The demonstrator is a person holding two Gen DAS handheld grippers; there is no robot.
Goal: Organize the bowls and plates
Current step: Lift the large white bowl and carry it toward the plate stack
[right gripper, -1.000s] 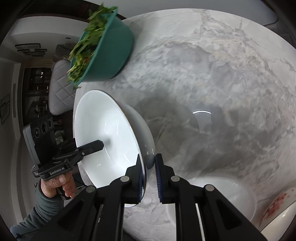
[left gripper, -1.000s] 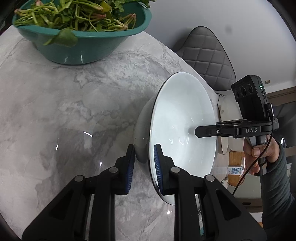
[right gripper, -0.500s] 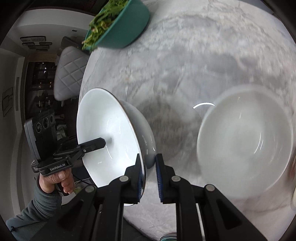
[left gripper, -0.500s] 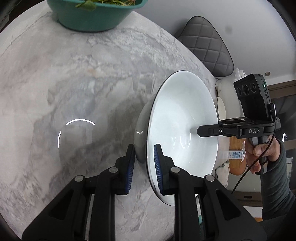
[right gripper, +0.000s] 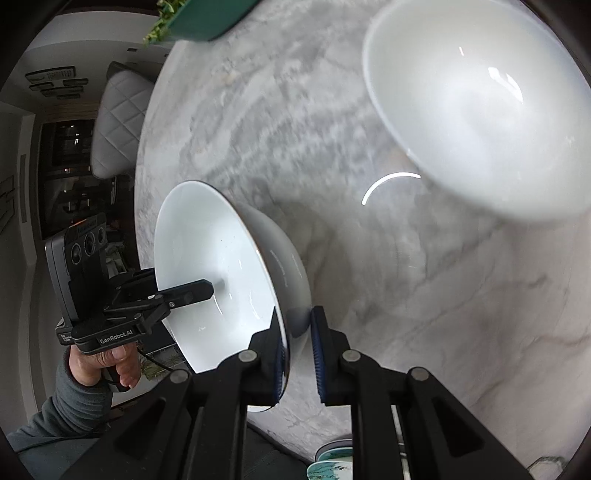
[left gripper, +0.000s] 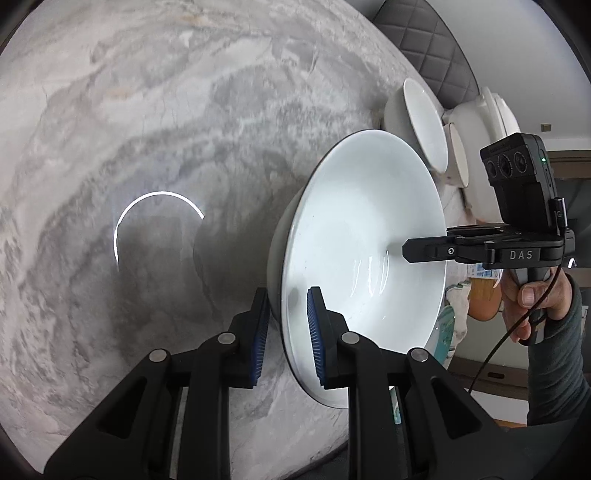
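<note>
A large white bowl (left gripper: 369,240) hangs tilted over the marble table (left gripper: 147,110), gripped at two opposite points of its rim. My left gripper (left gripper: 288,310) is shut on the near rim, one pad inside and one outside. From the far side, my right gripper (left gripper: 406,253) bites the opposite rim. In the right wrist view the same bowl (right gripper: 207,258) sits in my right gripper (right gripper: 297,325), shut on its rim, and the left gripper (right gripper: 210,288) reaches into it from the left. A second white bowl (right gripper: 480,110), blurred, stands on the table at the upper right.
A teal bowl of greens (right gripper: 199,18) stands at the far table edge. More white bowls (left gripper: 421,122) sit by the table's edge next to a quilted chair (left gripper: 424,48). A patterned dish (right gripper: 332,461) shows below the table's near edge. A hand (left gripper: 528,295) holds the right gripper.
Both grippers have carried the white bowl across the table, away from the teal bowl. A second white bowl came into the right wrist view and now looms at the upper right.
</note>
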